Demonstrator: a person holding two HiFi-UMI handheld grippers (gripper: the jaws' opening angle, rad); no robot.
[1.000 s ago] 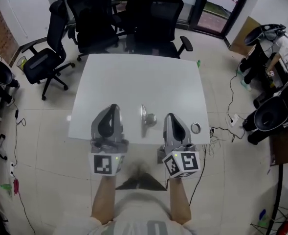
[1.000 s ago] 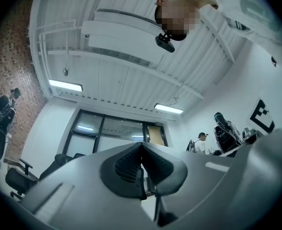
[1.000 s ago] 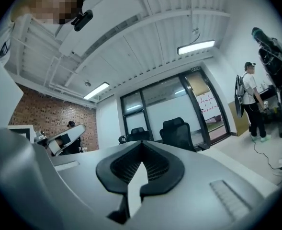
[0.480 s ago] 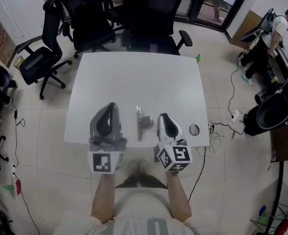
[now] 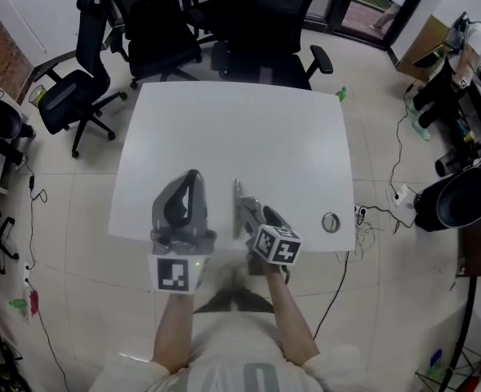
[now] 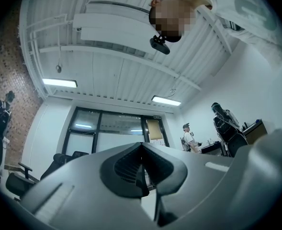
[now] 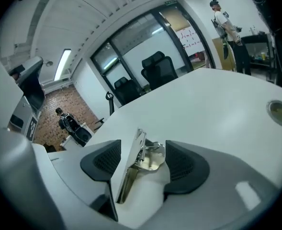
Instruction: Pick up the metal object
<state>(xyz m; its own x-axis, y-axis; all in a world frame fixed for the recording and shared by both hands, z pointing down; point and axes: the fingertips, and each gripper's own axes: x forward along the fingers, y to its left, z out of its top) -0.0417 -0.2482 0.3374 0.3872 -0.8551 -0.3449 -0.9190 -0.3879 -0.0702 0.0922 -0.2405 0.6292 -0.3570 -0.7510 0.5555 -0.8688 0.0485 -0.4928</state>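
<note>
Metal object (image 7: 151,160) lies between right gripper's (image 7: 142,153) jaws (apart) — on table (image 5: 224,137).

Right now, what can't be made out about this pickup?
- Head view: the right gripper covers the metal object's near end.
- Right gripper view: jaws apart around it; whether either touches is unclear.
- Left gripper: its view faces the ceiling, away from the work.
- Head view: round item too small to identify.

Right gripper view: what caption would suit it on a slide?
Open right gripper straddling the metal object on the white table.
</note>
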